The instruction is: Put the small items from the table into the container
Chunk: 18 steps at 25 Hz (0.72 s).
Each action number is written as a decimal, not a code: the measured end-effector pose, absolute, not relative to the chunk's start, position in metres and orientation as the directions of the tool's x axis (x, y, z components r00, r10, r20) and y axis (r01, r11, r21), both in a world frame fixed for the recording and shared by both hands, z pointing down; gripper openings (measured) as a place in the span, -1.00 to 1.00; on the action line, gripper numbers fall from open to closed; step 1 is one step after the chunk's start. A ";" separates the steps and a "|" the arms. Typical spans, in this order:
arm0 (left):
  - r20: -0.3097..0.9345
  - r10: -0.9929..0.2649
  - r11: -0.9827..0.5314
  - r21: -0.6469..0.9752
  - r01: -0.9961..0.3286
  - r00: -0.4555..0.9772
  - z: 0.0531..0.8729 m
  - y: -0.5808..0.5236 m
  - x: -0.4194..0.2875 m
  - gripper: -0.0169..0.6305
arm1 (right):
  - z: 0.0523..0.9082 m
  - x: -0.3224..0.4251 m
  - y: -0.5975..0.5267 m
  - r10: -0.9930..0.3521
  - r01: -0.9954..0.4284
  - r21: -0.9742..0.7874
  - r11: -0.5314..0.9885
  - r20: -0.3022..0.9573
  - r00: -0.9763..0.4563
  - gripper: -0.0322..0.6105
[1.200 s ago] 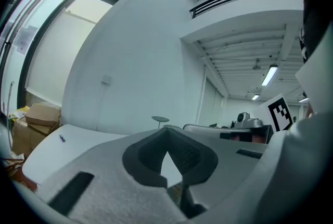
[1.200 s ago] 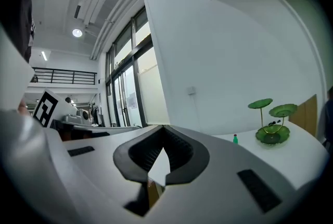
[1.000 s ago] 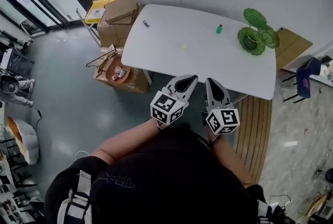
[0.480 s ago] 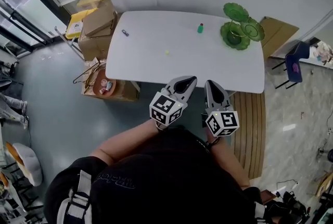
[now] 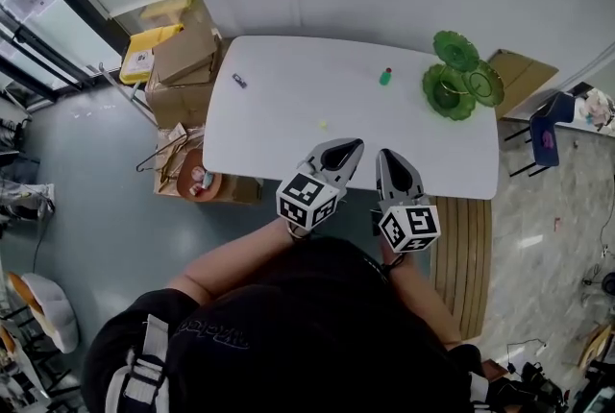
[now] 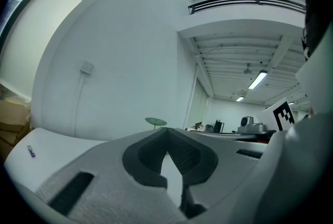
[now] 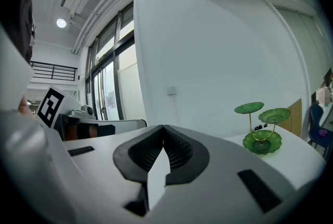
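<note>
The person holds the left hand-held gripper (image 5: 348, 148) and the right hand-held gripper (image 5: 385, 156) side by side, close to the body. They are at the near edge of the white surface (image 5: 288, 104) and both point toward it. In the left gripper view the two jaws press together at the tips, with nothing between them. The right gripper view shows the same: the jaws are closed tight and hold nothing.

Three small things are on the surface, well apart from each other. A small purple thing (image 5: 239, 81) lies near the left end. A tiny yellow thing (image 5: 322, 124) lies near the middle, closest to the grippers. A little green bottle with a red cap (image 5: 385, 76) stands farther back, near the green dish stand (image 5: 461, 80). The stand has three round green dishes on thin gold stems and sits at the far right end of the surface.

Cardboard boxes (image 5: 187, 56) are piled on the floor by the left end. A blue chair (image 5: 543, 134) stands past the right end.
</note>
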<state>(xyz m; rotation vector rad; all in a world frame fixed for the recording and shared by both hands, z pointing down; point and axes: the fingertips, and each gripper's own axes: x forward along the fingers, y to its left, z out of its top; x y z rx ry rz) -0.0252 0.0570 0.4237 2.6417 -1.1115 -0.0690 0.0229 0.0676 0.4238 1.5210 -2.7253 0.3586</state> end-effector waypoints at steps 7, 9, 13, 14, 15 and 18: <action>0.047 -0.723 -0.658 0.258 -0.708 0.689 0.412 -0.008 -0.103 -0.93 | 0.412 -0.059 0.000 -0.823 -0.824 -0.175 0.538 0.102 -0.559 -0.85; 0.048 -0.726 -0.654 0.258 -0.711 0.686 0.412 -0.023 -0.126 -0.93 | 0.412 -0.084 -0.013 -0.819 -0.821 -0.170 0.544 0.104 -0.564 -0.85; 0.056 -0.727 -0.651 0.262 -0.712 0.685 0.417 -0.044 -0.164 -0.93 | 0.417 -0.122 -0.033 -0.816 -0.821 -0.167 0.545 0.116 -0.566 -0.85; 0.062 -0.729 -0.647 0.266 -0.715 0.682 0.420 -0.048 -0.171 -0.93 | 0.420 -0.129 -0.038 -0.815 -0.821 -0.166 0.546 0.122 -0.567 -0.85; 0.068 -0.731 -0.641 0.270 -0.718 0.679 0.422 -0.052 -0.178 -0.93 | 0.422 -0.134 -0.041 -0.813 -0.821 -0.166 0.547 0.130 -0.568 -0.85; 0.080 -0.732 -0.638 0.268 -0.722 0.677 0.427 -0.059 -0.190 -0.93 | 0.425 -0.145 -0.054 -0.811 -0.822 -0.163 0.546 0.144 -0.567 -0.85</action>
